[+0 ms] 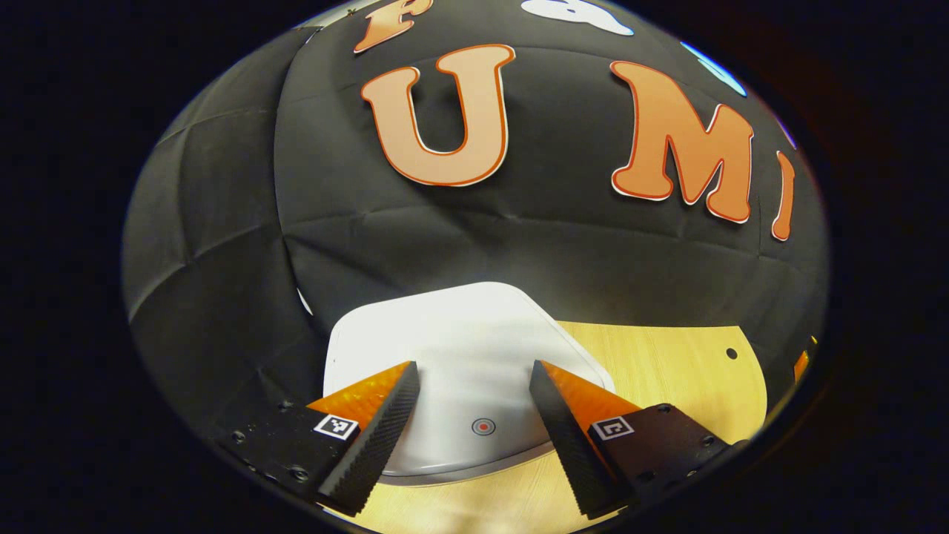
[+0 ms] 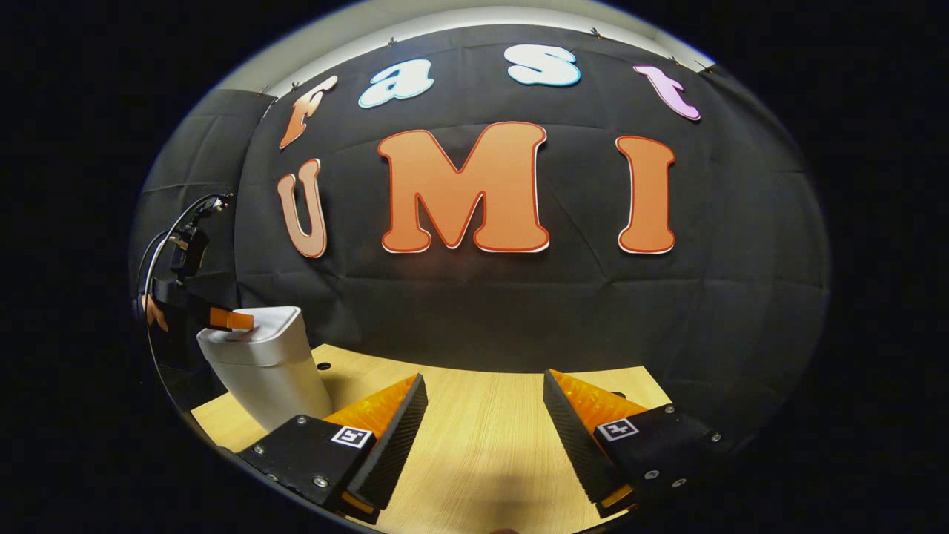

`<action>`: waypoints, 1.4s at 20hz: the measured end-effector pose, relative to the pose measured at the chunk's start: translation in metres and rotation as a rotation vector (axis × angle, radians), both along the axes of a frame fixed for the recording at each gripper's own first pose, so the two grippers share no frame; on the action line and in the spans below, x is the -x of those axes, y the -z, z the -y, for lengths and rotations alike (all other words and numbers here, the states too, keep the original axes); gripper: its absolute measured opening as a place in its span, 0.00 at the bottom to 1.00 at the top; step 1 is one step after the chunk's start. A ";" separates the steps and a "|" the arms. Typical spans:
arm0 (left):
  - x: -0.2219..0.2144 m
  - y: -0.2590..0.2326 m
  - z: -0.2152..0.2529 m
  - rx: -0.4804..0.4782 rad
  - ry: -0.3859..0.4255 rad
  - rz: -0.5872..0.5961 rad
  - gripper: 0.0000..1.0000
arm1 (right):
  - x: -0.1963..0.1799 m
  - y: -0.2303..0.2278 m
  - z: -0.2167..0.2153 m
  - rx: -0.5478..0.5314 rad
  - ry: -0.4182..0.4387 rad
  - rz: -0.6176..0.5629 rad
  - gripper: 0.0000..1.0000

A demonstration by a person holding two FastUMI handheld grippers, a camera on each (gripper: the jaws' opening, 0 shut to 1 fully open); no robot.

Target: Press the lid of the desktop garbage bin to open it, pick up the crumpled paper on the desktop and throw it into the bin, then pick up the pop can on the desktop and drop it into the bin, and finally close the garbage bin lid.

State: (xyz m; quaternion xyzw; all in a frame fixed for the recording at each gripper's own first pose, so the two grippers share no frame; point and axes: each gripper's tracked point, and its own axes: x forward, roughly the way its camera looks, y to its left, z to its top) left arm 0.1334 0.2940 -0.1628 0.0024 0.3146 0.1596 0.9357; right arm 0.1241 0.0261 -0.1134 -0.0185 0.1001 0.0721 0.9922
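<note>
The white desktop bin's lid (image 1: 452,348) lies flat and closed just below my left gripper (image 1: 474,380), which is open and hovers over it; a small round red-centred mark (image 1: 483,426) sits on the lid's near edge between the fingers. In the right gripper view the same bin (image 2: 267,367) stands at the left on the wooden desk (image 2: 482,437), with the other gripper's fingertips (image 2: 230,320) resting over its lid. My right gripper (image 2: 485,393) is open above bare desk, nothing between its fingers.
Black cloth wall (image 2: 519,311) closes off the back of the desk. Small holes (image 1: 731,353) dot the wooden top near the wall. A cable (image 2: 167,245) loops above the hand holding the far gripper at the left edge.
</note>
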 end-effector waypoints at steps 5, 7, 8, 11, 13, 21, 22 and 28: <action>0.003 -0.006 0.004 0.012 0.006 0.024 0.97 | 0.006 -0.005 0.005 -0.005 -0.002 0.009 0.94; 0.009 -0.011 0.010 0.032 0.004 0.050 0.96 | 0.008 -0.008 0.009 -0.002 0.008 0.015 0.94; 0.013 -0.014 0.017 0.050 0.000 0.068 0.97 | 0.010 -0.008 0.012 -0.003 0.009 0.013 0.94; 0.021 -0.019 0.046 0.060 0.001 0.125 0.96 | 0.014 -0.010 0.017 -0.008 0.020 0.013 0.94; 0.024 -0.020 0.060 0.053 0.029 0.143 0.96 | 0.016 -0.011 0.019 -0.009 0.021 0.018 0.94; 0.035 -0.053 0.138 0.015 0.135 0.302 0.95 | 0.025 -0.011 0.024 -0.027 0.028 0.012 0.94; 0.037 -0.058 0.148 -0.001 0.148 0.328 0.95 | 0.027 -0.012 0.022 -0.043 0.017 0.012 0.94; 0.055 -0.042 0.216 -0.004 0.234 0.366 0.95 | 0.033 -0.012 0.021 -0.050 0.010 0.015 0.94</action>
